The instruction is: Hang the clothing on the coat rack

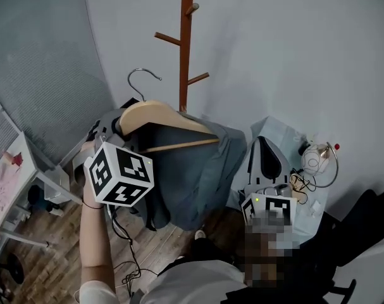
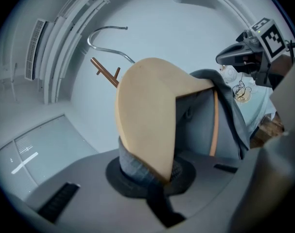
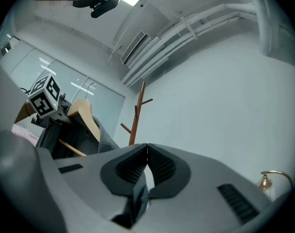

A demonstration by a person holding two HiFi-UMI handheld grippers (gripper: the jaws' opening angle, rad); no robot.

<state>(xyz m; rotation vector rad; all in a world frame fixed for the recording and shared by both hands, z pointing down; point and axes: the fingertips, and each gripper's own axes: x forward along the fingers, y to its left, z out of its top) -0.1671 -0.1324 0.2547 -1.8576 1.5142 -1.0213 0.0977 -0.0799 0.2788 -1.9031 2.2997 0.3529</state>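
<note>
My left gripper (image 1: 117, 126) is shut on the shoulder end of a pale wooden hanger (image 1: 160, 116), pinching a fold of the grey garment (image 1: 192, 170) along with it. The garment drapes over the hanger and hangs down to the right. The hanger's metal hook (image 1: 143, 75) points up, left of the brown coat rack (image 1: 185, 43) and below its side pegs. In the left gripper view the hanger (image 2: 147, 110) rises from between the pads of the gripper (image 2: 149, 171). My right gripper (image 1: 263, 145) is lower right, shut and empty (image 3: 147, 166), aimed up toward the rack (image 3: 136, 115).
A table with a light blue cover (image 1: 277, 128) stands at the right and carries cables and a gold-coloured wire object (image 1: 318, 160). A white shelf with pink cloth (image 1: 5, 182) is at the far left. Cables trail on the wooden floor (image 1: 46, 265).
</note>
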